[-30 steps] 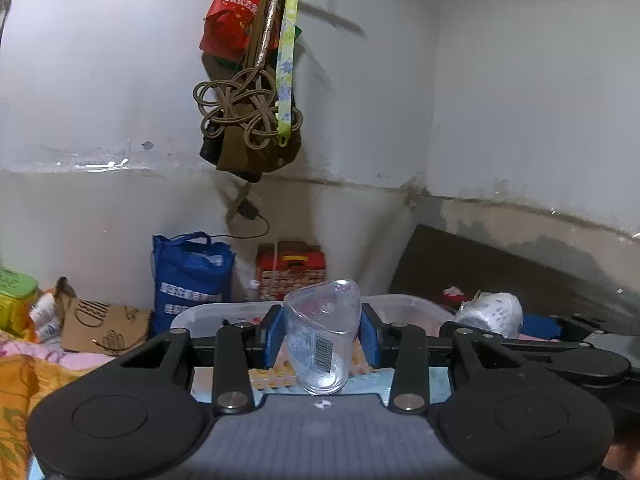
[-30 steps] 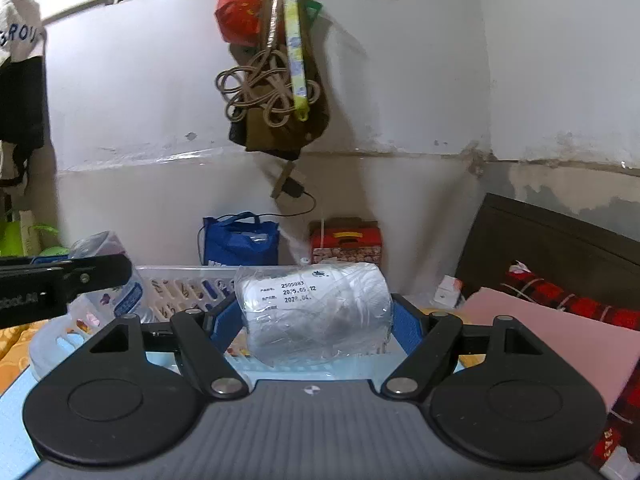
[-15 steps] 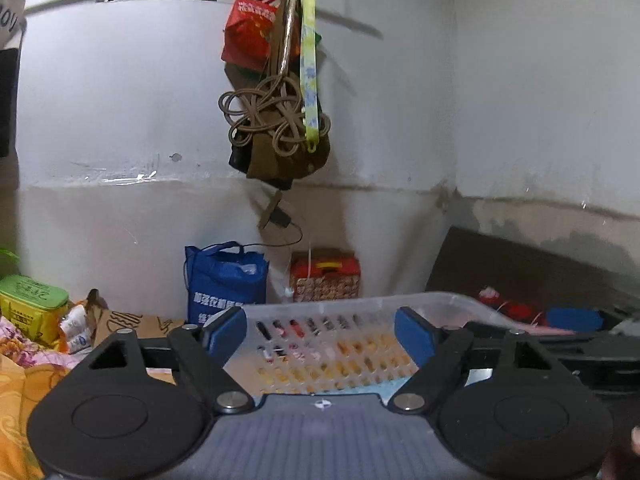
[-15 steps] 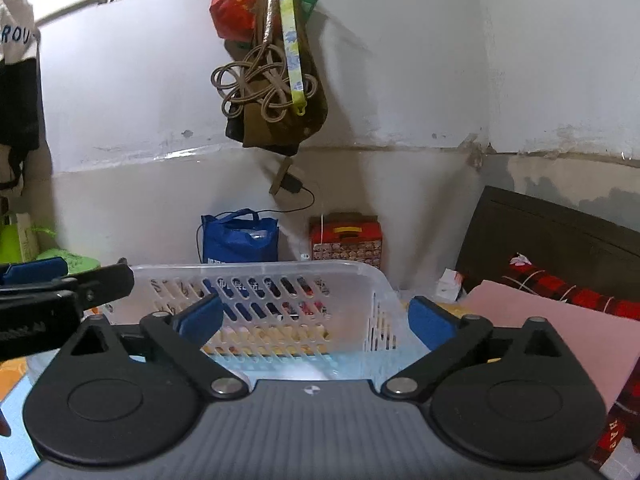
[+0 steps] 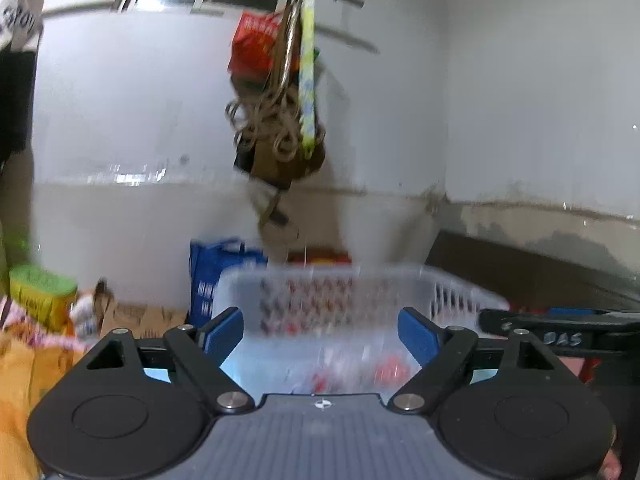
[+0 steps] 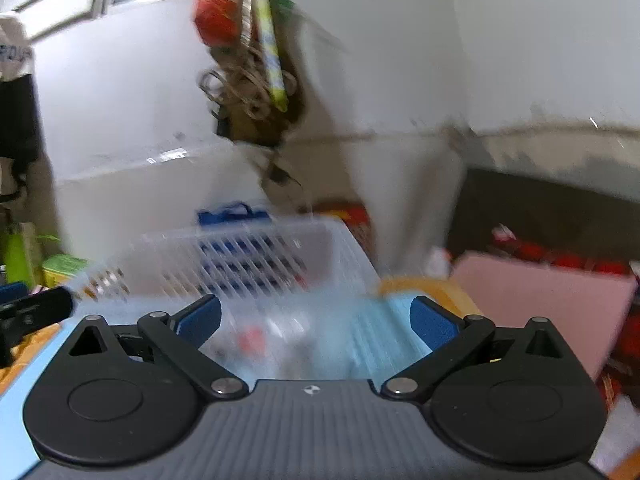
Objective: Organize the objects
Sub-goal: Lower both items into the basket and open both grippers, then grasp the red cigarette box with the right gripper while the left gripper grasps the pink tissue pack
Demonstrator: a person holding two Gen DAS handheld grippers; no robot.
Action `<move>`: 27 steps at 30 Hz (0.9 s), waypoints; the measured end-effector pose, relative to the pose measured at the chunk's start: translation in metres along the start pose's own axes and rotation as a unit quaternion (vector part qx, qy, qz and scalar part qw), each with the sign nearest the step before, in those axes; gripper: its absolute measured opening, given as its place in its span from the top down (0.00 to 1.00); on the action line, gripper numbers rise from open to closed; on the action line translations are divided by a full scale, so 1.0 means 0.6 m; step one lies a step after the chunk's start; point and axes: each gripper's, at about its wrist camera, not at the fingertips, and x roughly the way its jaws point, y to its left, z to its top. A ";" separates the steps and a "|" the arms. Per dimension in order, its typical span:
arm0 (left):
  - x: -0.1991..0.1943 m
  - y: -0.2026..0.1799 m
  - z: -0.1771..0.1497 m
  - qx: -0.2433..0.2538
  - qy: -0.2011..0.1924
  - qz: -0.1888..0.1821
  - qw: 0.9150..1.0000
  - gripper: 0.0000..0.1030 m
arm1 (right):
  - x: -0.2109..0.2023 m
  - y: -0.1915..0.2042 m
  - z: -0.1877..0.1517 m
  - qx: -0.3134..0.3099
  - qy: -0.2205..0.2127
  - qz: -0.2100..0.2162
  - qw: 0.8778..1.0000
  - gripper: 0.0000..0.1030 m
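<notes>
Basket (image 5: 460, 292): clear plastic w/ slotted walls, sits right ahead of both my fingers, on a light-blue sheet (image 6: 360, 332) over the bed.
Basket contents: blurry bits inside, some red + white; can't tell what they are.
Left fingers (image 5: 320, 334): jaws opening, nearly wide; blue pads apart w/ nothing btwn them, only the basket seen beyond.
Right fingers (image 6: 316, 318): spread as wide as they go, nothing gripped; near corner of basket shows thru the gap.
Other view of me: right one's black tip pokes in at the right edge of left cam; left one's tip at the left edge of right cam.
Behind basket: blue bag (image 5: 212, 276) + red box (image 6: 352, 216) against the wall.
Wall: red bag (image 5: 256, 46), coiled cord and a yellow-green strap hang above.
Right side: pink sheet (image 6: 540, 300) just beside the blue one.
Left side: green box (image 5: 40, 292), cardboard, orange cloth.
Pic quality: both views motion-blurred.
</notes>
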 end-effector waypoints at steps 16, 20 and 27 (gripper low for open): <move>0.025 0.063 -0.103 -0.018 0.085 -0.004 0.996 0.15 | 0.061 0.002 -0.081 -0.005 0.106 0.023 0.994 0.05; 0.025 0.076 -0.110 -0.031 0.092 -0.025 0.995 0.15 | 0.065 0.010 -0.084 -0.017 0.116 0.019 0.993 0.07; 0.021 0.079 -0.116 -0.033 0.094 -0.049 0.994 0.16 | 0.076 0.014 -0.088 -0.031 0.139 0.018 0.990 0.12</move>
